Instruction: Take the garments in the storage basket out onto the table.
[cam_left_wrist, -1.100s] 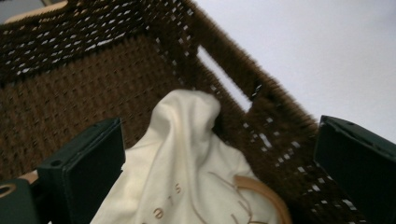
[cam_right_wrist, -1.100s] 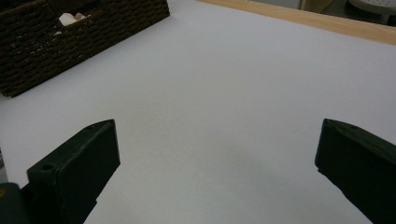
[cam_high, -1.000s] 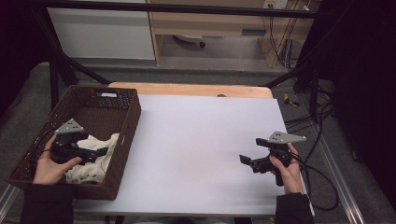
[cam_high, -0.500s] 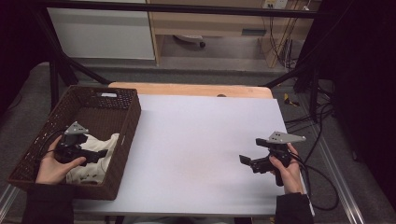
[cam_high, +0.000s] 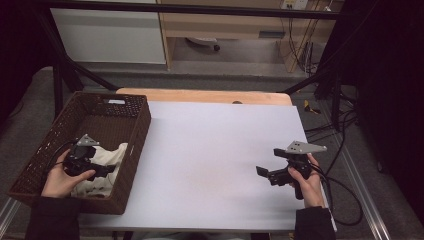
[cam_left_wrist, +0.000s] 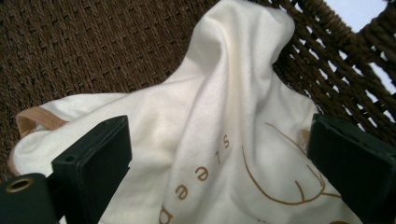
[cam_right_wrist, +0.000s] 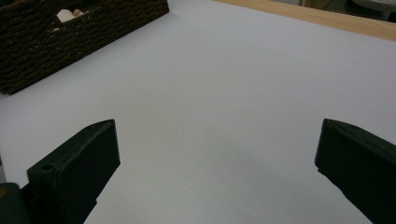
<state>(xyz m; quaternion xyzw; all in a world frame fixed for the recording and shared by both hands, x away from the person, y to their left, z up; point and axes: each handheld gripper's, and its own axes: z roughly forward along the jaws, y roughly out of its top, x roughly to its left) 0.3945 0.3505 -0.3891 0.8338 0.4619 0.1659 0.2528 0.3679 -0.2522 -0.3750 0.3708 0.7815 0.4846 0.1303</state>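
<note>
Lab: black frame rig (cam_high: 65, 75), loose cables (cam_high: 345, 130).

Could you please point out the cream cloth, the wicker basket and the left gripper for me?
cream cloth (cam_left_wrist: 224, 107), left gripper view, on the raised middle fold.
wicker basket (cam_high: 141, 117), high view, on its right wall.
left gripper (cam_high: 107, 171), high view, between its fingers, over the cloth.

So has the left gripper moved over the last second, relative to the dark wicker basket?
Yes. The left gripper has sunk toward the cream printed cloth, nearer the dark wicker basket's front corner; its jaws have been closing slightly.
</note>
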